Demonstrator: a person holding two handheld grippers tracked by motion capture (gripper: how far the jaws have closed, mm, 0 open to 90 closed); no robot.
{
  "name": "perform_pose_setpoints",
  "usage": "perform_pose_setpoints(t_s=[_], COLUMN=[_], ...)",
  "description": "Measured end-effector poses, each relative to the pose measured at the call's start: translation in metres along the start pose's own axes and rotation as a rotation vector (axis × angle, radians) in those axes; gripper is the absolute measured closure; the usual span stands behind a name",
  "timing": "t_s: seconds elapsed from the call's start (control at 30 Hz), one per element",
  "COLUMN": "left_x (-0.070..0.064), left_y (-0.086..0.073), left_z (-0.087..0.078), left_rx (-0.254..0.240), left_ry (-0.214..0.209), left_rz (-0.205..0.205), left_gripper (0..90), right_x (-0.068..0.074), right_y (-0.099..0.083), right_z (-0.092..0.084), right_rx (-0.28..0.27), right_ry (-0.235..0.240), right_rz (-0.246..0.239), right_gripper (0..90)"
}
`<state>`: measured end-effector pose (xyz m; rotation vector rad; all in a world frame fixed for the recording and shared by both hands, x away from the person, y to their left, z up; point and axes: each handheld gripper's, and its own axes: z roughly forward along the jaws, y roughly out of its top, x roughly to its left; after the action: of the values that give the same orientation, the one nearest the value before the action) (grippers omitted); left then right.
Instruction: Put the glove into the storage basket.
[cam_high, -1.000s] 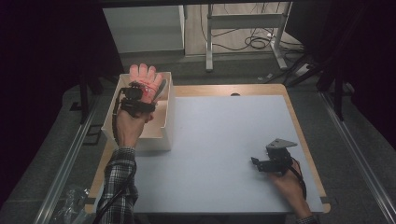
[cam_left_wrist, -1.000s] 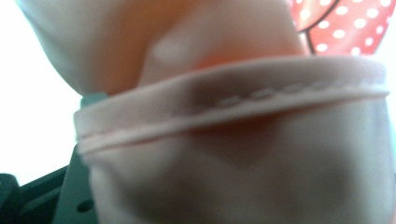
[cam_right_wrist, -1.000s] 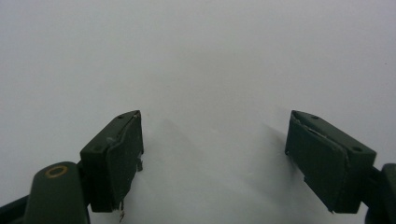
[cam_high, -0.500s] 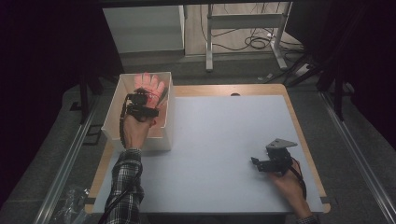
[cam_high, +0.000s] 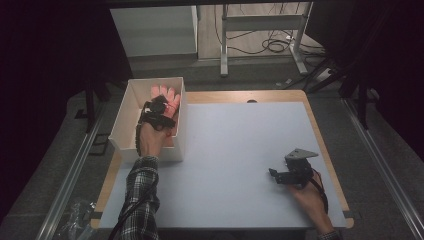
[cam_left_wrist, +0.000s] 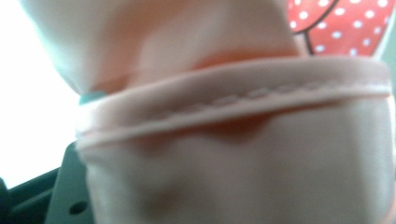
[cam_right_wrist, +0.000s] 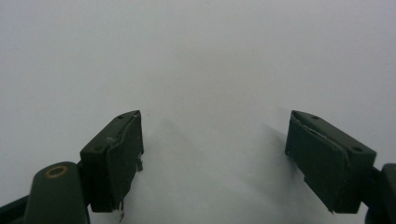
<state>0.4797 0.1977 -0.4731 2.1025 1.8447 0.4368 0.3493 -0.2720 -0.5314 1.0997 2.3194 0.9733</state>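
A: We start nearest the person. The right gripper rests low over the white table, near its right front corner, held by the right hand. Its own view shows both jaws standing well apart with bare table between them.

B: We agree. Nothing lies by it. Next, the left side?

A: The left hand, in a plaid sleeve, reaches into the white box at the table's left edge. The left gripper sits inside the box, over a pink glove.

B: The left gripper view shows the glove pressed close to the lens, a stitched hem running across it, and a red dotted patch at the upper right. Its jaws have just been opening, with the glove in front of them; we cannot tell whether the pads press on it.

A: Noted. The glove lies in the box's far half, fingers pointing away.
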Motion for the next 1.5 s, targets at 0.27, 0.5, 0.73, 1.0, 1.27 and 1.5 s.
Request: perform_pose_setpoints(t_s=[0.27,0.5,0.73,1.0,1.27,1.5], left_x=[-0.004,-0.001,0.003,0.006,0.008,0.009], left_y=[0.006,0.006,0.003,0.0,-0.006,-0.012], left_z=[0.014,0.018,0.013,-0.003,-0.016,-0.025], left_rx=[0.107,0.149,0.138,0.073,-0.009,-0.056], left_ry=[-0.018,-0.035,-0.047,-0.081,-0.094,-0.09], left_rz=[0.0,0.011,0.004,0.022,0.045,0.053], left_gripper=[26.6,12.7,4.5,3.6,3.2,2.4], right_x=[0.0,0.0,0.0,0.0,0.0,0.0], right_y=[0.0,0.0,0.0,0.0,0.0,0.0], right_z=[0.0,0.0,0.0,0.0,0.0,0.0], right_rx=[0.0,0.0,-0.001,0.0,0.0,0.0], right_ry=[0.0,0.0,0.0,0.0,-0.001,-0.001], right_rz=[-0.001,-0.001,-0.001,-0.001,-0.001,-0.002], right_gripper=[19.4,19.4,19.4,19.4,19.4,19.3])
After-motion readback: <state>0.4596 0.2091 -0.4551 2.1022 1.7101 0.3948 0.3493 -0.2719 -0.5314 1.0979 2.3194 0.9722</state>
